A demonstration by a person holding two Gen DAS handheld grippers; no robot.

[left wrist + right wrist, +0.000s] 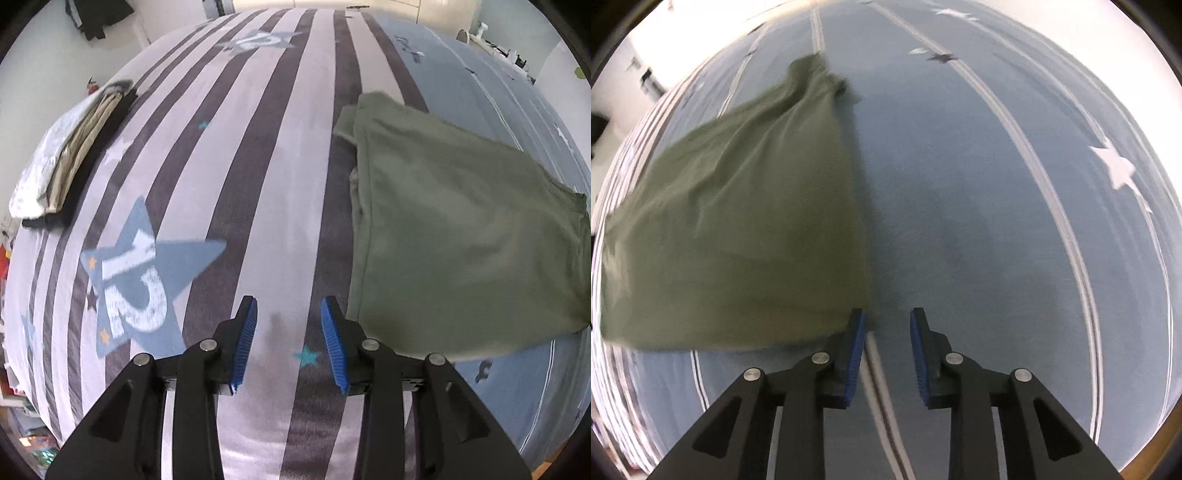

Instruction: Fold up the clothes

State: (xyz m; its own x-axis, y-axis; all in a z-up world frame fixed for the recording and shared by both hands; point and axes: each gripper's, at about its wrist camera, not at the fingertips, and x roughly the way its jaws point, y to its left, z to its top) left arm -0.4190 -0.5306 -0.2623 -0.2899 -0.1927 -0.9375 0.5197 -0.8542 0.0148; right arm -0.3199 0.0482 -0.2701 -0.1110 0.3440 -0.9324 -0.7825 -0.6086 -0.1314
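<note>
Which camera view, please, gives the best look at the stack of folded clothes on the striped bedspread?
The left wrist view: the stack of folded clothes lies in plain sight at its left edge, with white, beige and dark layers visible. The right wrist view does not show it at all.

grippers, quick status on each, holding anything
left gripper: open, nothing between its fingers.
right gripper: open, holding nothing; the green garment lies beside its left finger.

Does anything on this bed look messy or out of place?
Only the olive-green shirt: it lies roughly folded with its far end bunched and crooked. The stack of folded clothes near the bed's far edge looks tidy.
</note>
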